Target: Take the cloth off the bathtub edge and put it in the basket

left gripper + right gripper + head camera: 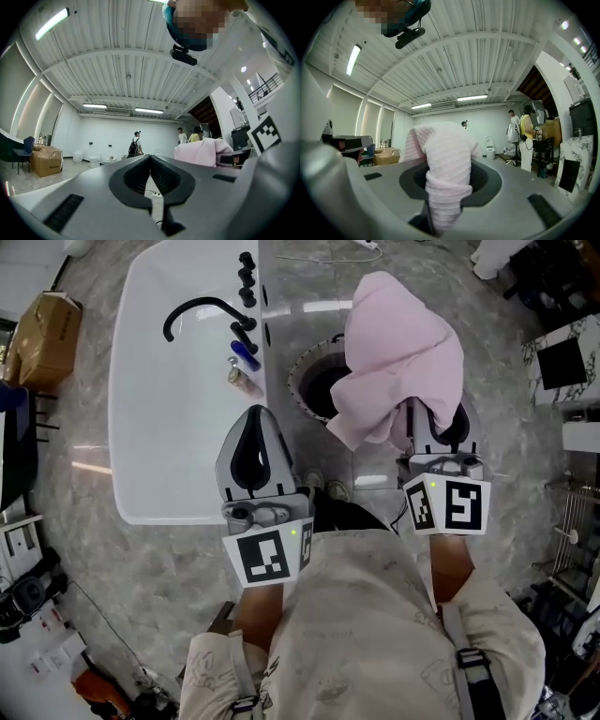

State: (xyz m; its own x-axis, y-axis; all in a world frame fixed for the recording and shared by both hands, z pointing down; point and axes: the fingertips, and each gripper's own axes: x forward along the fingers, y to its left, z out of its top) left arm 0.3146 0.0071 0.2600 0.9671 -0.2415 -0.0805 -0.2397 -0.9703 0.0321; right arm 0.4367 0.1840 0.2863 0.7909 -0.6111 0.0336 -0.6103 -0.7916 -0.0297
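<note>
A pink cloth (398, 352) hangs clear of the white bathtub (178, 446), bunched over the right gripper (436, 439) just beside the basket (298, 371) and overlapping its rim. That spot likely sets it up for a drop into the dark opening. In the head view the draped fabric covers that gripper's jaws. The right gripper view settles the matter, showing a ribbed fold clamped between jaws closed only as far as the fabric allows. The left gripper (258, 418), on the basket's other side over the bathtub edge, carries nothing. Its own view shows the tips pressed together, seemingly kept out of the way.
</note>
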